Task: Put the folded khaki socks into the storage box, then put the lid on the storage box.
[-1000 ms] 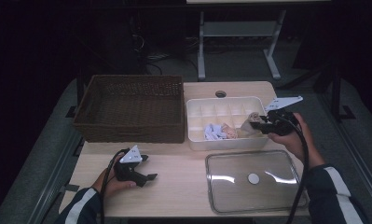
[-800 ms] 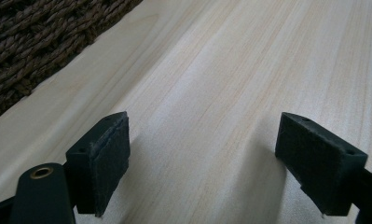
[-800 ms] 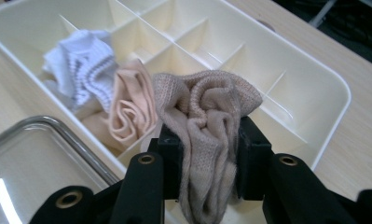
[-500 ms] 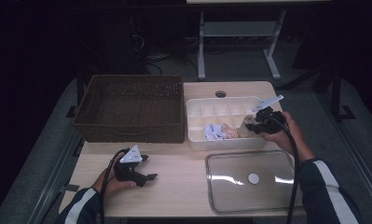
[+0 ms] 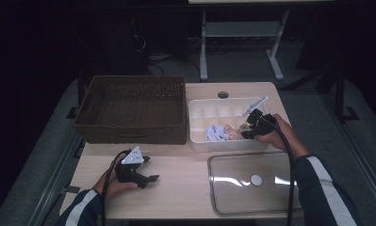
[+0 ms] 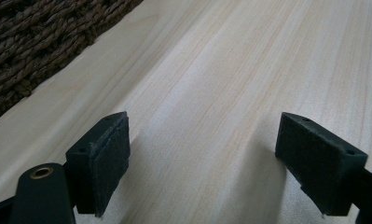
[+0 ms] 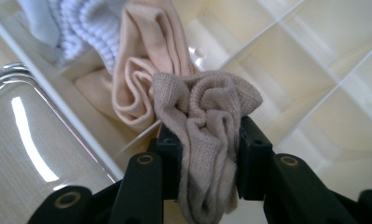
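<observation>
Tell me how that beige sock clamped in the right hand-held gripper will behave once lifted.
The beige sock bunches and folds between the right hand-held gripper pads, so it will probably droop limply. Its ribbed knit likely grips the pads rather than slipping. It looks light and not fragile.

Dark brown woven wicker basket (image 5: pixel 131 109) at rear left of pale wooden tabletop (image 5: pixel 181 188), just beside the white tray. Clear rectangular plastic lid (image 5: pixel 251 181) with round centre knob flat at front right. Small round grommet hole (image 5: pixel 223 94) near rear edge. Grey metal desk frame (image 5: pixel 240 37) on floor behind.
</observation>
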Demonstrator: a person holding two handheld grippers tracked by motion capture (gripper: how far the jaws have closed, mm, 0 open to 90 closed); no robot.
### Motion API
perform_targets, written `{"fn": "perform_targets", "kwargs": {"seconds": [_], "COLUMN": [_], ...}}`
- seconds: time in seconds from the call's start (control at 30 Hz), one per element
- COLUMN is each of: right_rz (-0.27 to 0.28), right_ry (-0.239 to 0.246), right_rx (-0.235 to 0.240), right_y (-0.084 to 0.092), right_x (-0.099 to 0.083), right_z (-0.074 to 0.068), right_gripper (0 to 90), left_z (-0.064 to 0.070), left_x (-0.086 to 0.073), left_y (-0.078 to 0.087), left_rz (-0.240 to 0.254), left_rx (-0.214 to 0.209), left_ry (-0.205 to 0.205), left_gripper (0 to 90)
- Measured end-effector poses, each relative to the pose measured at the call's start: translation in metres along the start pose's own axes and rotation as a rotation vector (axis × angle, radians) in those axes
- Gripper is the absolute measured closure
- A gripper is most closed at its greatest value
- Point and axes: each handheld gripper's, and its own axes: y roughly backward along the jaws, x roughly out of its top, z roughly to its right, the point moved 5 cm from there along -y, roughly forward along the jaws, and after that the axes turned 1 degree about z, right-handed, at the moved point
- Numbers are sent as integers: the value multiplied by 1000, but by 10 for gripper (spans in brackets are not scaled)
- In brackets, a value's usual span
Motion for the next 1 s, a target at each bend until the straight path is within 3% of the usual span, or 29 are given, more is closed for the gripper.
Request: {"fn": "perform_targets", "kwargs": {"seconds": [0.23, 0.47, 0.63, 0.73, 1.0], "right_rz": [-36, -49, -48, -44, -19], "right_ry": [-55, -52, -71, -81, -78], "right_rx": [32, 23, 43, 50, 5], "right_y": [-11, -13, -14, -13, -1], "right_x": [1, 0, -2, -4, -5], "right_z": [8, 6, 8, 8, 7], "right_gripper": [663, 659, 648, 607, 475], "left_z": [0, 0, 0, 0, 0], "left_x": [0, 0, 0, 0, 0], "left_y": [0, 0, 0, 0, -1], "left_rz": [-1, -1, -1, -1, -1], "left_rx": [0, -1, -1, 0, 2], "left_ry": [-1, -2, -2, -3, -5], "left_gripper": [170, 169, 169, 168, 167]}}
